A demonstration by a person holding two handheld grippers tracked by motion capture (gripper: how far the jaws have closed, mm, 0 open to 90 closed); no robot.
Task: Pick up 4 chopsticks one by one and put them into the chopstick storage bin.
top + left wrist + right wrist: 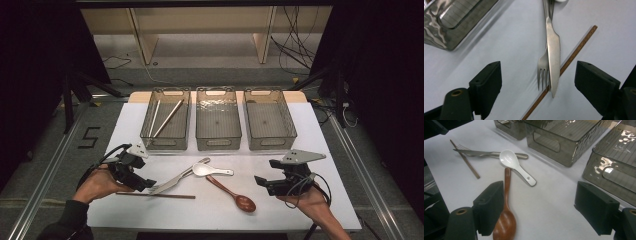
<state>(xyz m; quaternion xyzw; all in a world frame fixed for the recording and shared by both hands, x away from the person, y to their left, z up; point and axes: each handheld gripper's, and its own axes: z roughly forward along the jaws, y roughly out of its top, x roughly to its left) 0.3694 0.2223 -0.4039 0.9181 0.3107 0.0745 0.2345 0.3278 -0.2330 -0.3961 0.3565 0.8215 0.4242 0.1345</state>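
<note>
On the white table lie a steel knife [172,181] [553,53] resting over a fork [543,67], a brown chopstick [157,195] [569,61], a white ceramic spoon [210,170] [515,165] and a wooden spoon [235,194] [505,215]. My left gripper [145,184] [537,86] is open, its jaws on either side of the fork tines and knife tip. At the right, my right gripper [261,182] [536,210] is open with nothing between its jaws; the wooden spoon lies by its left jaw.
Three smoky clear bins stand in a row at the back: the left bin [166,120] holds two chopsticks [167,118], the middle bin [218,120] and right bin [269,120] look empty. The table's front edge [220,229] is near my hands.
</note>
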